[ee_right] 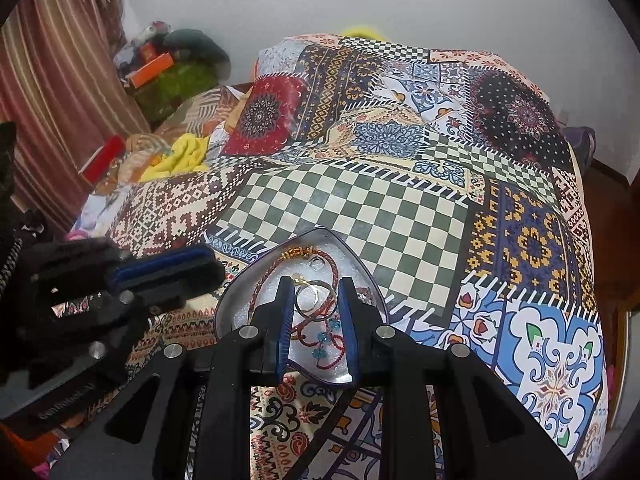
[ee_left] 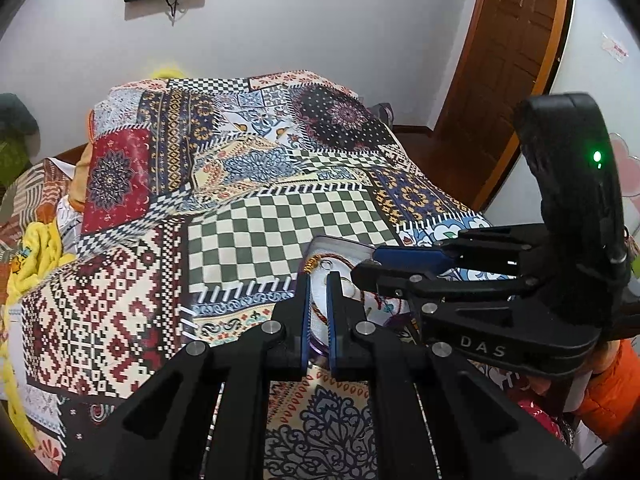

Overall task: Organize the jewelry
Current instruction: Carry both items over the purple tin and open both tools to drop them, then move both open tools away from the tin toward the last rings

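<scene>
While we hover over heart-shaped tin (ee_right: 362,276) at bedspread (ee_right: 360,200) near edge, right gripper (ee_right: 316,300) part-open, empty, over rings (ee_right: 314,300); left gripper (ee_left: 318,292) closed, empty.

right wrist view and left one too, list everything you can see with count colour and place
tray: one, silvery, roughly triangular, on the quilt in front of both tools
beaded cord: one, red, coiled in the tray
rings: at least two, metal, in the tray, exact count unclear
beads: a few, turquoise, near end of the tray
quilt: one, patchwork, many colours, covering the bed
door: one, brown wood, right of the bed
curtain: one, striped pink-brown, far left
left tool: one, black with blue pads, shut
right tool: one, black with blue pads, slightly apart over the tray
</scene>
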`<control>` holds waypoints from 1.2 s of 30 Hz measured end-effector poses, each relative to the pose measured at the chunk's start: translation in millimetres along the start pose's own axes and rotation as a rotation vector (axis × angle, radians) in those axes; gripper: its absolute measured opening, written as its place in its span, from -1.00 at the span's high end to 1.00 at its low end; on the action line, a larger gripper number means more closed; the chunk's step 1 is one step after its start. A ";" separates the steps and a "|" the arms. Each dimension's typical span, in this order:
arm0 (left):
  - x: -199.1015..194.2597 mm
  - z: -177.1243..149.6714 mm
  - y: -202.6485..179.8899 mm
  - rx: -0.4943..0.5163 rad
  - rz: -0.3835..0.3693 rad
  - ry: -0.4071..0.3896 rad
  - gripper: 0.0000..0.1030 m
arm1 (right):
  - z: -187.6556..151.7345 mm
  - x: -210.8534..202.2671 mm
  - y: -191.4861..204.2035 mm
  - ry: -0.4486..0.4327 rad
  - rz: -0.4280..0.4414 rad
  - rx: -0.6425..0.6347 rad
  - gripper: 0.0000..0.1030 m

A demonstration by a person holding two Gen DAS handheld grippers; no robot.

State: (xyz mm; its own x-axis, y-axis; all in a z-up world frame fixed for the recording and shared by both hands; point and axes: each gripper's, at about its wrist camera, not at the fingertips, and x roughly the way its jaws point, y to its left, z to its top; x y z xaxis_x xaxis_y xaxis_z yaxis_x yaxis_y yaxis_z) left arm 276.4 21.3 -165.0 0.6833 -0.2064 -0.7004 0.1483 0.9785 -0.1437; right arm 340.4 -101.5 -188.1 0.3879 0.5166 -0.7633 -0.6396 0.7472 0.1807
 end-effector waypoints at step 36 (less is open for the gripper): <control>-58.8 -25.9 -2.9 0.000 0.047 0.011 0.43 | -23.3 -51.5 33.1 -0.013 -0.109 -0.028 0.44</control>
State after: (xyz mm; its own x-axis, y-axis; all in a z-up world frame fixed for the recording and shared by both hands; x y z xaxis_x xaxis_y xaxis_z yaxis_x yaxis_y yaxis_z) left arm 217.3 30.8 -141.5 0.6814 -0.1605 -0.7141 0.1166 0.9870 -0.1106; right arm 283.8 -113.1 -157.3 0.4645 0.4381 -0.7697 -0.6110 0.7877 0.0796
